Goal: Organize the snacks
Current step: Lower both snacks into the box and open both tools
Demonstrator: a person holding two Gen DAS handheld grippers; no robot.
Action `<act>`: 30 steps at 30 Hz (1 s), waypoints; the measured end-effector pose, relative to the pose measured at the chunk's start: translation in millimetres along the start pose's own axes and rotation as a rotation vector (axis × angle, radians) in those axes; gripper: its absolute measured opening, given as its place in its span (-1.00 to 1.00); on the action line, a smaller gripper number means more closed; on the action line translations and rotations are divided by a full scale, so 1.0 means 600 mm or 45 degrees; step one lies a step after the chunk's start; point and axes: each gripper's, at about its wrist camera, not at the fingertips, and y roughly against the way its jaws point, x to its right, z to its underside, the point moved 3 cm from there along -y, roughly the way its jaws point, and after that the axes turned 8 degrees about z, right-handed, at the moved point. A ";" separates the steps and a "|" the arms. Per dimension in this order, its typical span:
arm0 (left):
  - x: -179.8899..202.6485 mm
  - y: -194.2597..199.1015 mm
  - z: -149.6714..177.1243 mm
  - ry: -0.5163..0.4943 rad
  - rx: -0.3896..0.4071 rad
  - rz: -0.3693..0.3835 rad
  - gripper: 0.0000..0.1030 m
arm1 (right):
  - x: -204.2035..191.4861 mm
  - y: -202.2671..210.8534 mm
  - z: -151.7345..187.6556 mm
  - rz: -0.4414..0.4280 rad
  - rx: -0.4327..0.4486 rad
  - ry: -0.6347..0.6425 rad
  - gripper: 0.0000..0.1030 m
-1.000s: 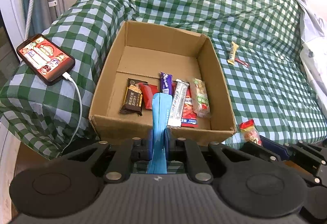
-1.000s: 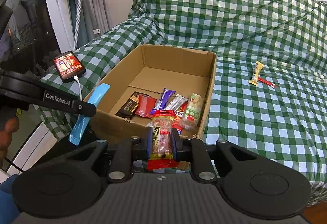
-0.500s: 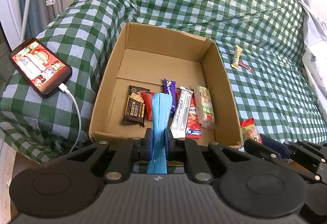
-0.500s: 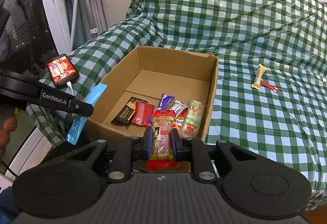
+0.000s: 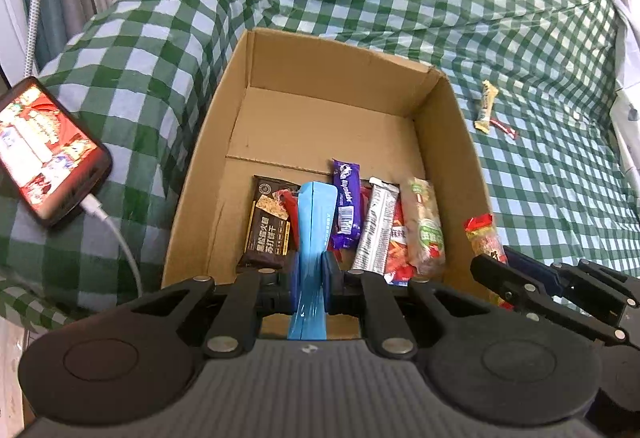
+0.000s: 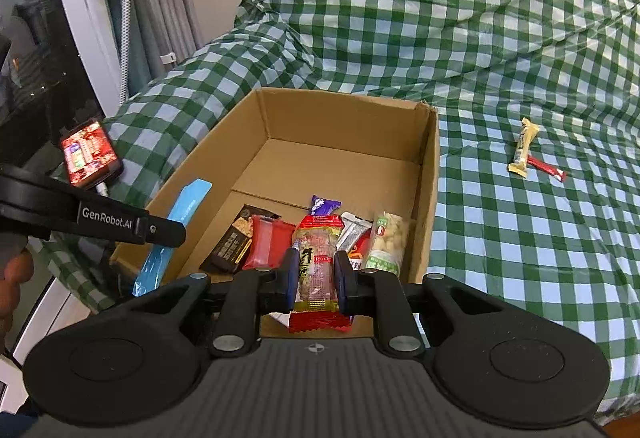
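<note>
Left gripper (image 5: pixel 311 270): jaws closed on a flat blue packet (image 5: pixel 314 222), held on edge and reaching out over the near end of the cardboard box (image 5: pixel 460 142). In the right wrist view the same packet sits at the box's near left corner, above the rim.

Right gripper (image 6: pixel 316 276): jaws clamped on a red-ended clear snack bar (image 6: pixel 317 258), held lengthwise over the near wall of the box.

Box contents — a row along the near end, left to right: dark chocolate-coloured packet (image 5: pixel 269 226), red packet (image 6: pixel 267 242), purple bar (image 5: pixel 346 206), silver bar (image 5: pixel 378 228), green-labelled clear packet (image 5: pixel 426 228). A red-and-blue wrapper lies partly under the silver bar. The far half of the box floor is bare cardboard.

The box stands on a bed with a green checked cover (image 5: pixel 540 178). Outside it, to the right and well apart, lie a yellow bar (image 6: pixel 524 144) and a thin red stick (image 6: pixel 546 167), touching each other. Left of the box: a phone (image 5: pixel 44 150) with its screen lit and a white cable plugged in.
</note>
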 end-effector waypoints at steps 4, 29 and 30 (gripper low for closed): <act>-0.011 -0.038 -0.015 0.013 -0.043 -0.019 -0.76 | 0.011 -0.042 -0.007 0.009 -0.037 -0.021 -0.62; -0.020 -0.057 0.015 0.014 -0.099 -0.182 0.99 | 0.014 -0.067 0.001 0.047 -0.126 -0.074 0.71; -0.019 -0.046 0.024 0.012 -0.092 -0.188 0.99 | 0.011 -0.055 0.009 0.048 -0.129 -0.080 0.76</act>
